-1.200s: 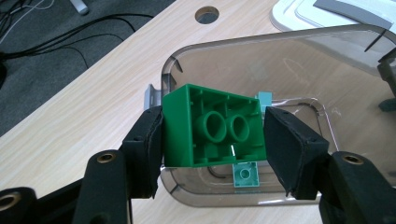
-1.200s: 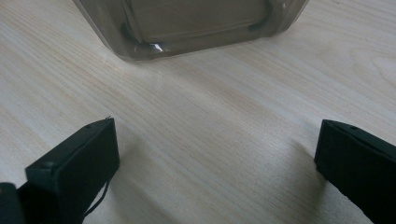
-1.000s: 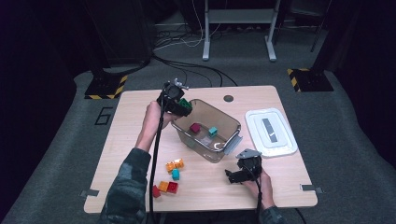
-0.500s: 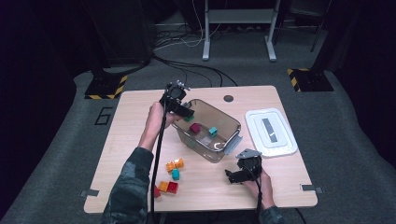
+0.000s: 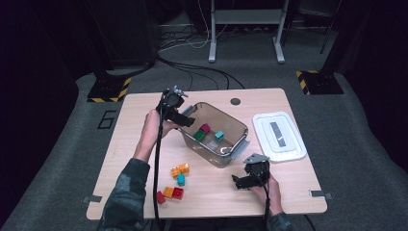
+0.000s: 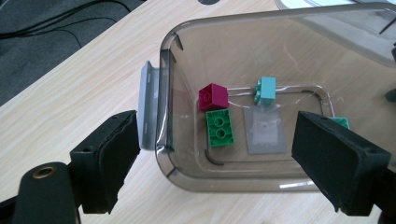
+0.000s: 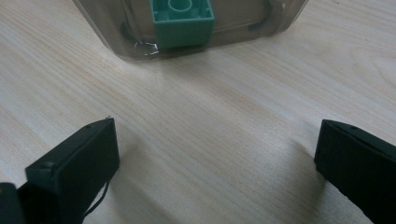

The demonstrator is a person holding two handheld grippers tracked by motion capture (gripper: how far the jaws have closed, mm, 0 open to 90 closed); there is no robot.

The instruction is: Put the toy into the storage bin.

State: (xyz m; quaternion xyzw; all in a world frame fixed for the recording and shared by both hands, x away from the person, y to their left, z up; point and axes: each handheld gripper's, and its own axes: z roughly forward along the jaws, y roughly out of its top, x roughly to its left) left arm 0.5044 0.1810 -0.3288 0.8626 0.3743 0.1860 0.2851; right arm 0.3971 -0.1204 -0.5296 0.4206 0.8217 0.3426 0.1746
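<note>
While my left gripper hangs over the near-left corner of the clear bin, its jaws have just been opening and now stand wide with nothing between them — one pad outside the wall by the grey handle, the other over the inside. Below them on the bin's floor lie the green brick, studs up, the dark red brick touching it, and a teal brick a little farther in. I judge this to be the drop step of sorting bricks into the bin, the green one just let go.

My right gripper rests low over bare table just in front of the bin, jaws also wide and empty.

Next I'd lift the left gripper clear of the rim and carry it back to the loose bricks near the table's front-left — orange, teal, red. That calls for lining the pads across one brick alone, since several there touch.
</note>
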